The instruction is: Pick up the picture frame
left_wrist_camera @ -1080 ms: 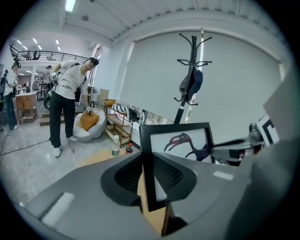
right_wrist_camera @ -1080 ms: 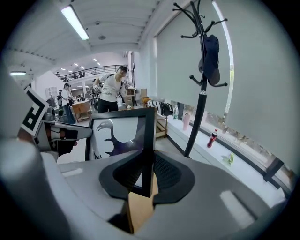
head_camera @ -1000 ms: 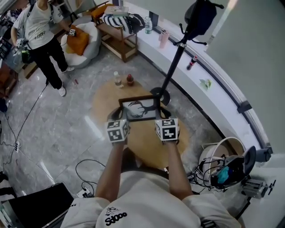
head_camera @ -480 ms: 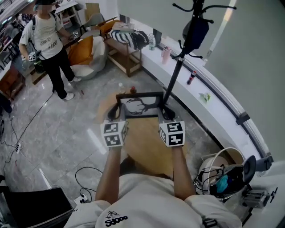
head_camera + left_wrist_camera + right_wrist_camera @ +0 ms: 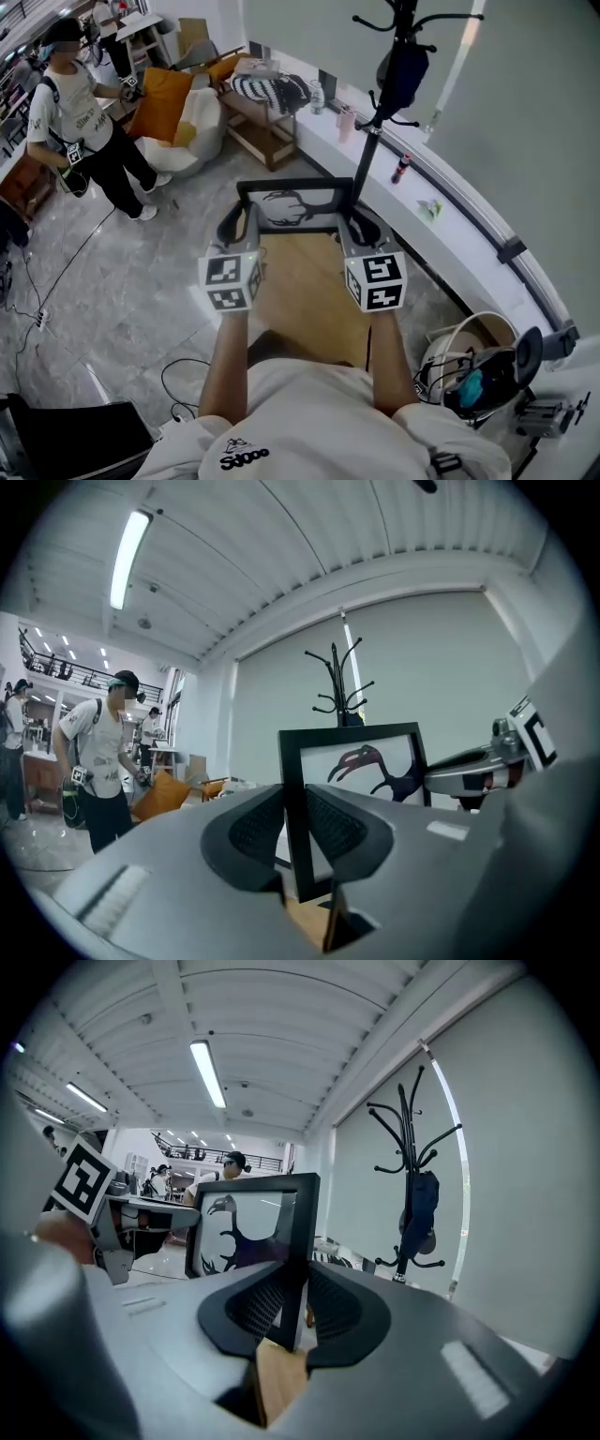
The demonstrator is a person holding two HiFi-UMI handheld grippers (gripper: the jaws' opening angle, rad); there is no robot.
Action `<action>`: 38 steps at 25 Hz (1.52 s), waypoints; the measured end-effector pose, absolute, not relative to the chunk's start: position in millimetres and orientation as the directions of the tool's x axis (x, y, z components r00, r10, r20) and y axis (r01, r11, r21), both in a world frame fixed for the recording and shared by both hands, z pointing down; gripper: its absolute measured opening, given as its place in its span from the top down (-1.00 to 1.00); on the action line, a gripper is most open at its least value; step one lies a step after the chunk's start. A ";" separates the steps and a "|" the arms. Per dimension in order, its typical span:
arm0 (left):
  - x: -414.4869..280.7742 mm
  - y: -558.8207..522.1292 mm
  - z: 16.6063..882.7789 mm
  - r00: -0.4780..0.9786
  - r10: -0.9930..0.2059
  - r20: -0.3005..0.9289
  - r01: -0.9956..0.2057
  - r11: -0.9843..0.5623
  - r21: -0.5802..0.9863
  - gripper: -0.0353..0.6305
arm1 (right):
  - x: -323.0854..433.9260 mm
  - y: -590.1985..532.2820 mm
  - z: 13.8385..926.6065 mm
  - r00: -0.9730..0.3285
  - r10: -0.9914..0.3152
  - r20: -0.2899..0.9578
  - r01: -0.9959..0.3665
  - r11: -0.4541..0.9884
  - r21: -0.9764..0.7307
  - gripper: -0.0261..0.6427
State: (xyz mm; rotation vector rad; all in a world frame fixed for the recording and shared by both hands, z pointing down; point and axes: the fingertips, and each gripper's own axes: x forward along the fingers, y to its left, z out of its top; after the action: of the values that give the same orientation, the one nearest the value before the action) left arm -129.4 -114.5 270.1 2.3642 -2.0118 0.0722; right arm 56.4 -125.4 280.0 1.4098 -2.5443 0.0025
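The picture frame (image 5: 295,204) is black, with a dark antlered animal drawn on white. It hangs upright in the air above the round wooden table (image 5: 309,295). My left gripper (image 5: 246,217) is shut on the frame's left edge. My right gripper (image 5: 347,220) is shut on its right edge. In the left gripper view the frame (image 5: 356,761) stands between the pads of the left gripper (image 5: 293,822), which press on its side bar. In the right gripper view the frame (image 5: 248,1227) is pinched the same way by the right gripper (image 5: 295,1305).
A black coat stand (image 5: 373,141) with a dark bag (image 5: 401,67) rises just beyond the frame. A curved white ledge (image 5: 450,220) runs on the right, and a bucket of cables (image 5: 469,361) stands at the lower right. A person (image 5: 75,112) stands at the far left near an orange-cushioned chair (image 5: 173,94).
Both grippers have risen together with the frame held between them. The frame has gone from just above the table to well over it, and appears higher in the head view.
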 end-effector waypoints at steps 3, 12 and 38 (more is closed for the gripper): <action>-124.4 -113.0 247.8 0.170 -0.985 0.010 -0.985 -0.170 -0.028 0.65 | 60.6 -125.0 261.3 -0.513 -0.843 0.165 -0.837 0.533 0.121 0.69; -109.6 -109.8 199.2 0.200 -0.976 -0.086 -0.978 -0.192 -0.086 0.64 | 74.1 -123.4 216.1 -0.530 -0.844 0.083 -0.831 0.536 0.150 0.69; -103.9 -107.5 172.3 0.172 -0.974 -0.150 -0.981 -0.155 -0.118 0.64 | 78.2 -136.7 192.2 -0.588 -0.808 0.040 -0.794 0.585 0.166 0.69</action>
State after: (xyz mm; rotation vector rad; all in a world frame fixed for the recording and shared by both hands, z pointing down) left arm -103.9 -107.5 172.3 2.5409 -2.1507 -0.0637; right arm 78.2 -136.7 192.2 1.3677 -2.6975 -0.1979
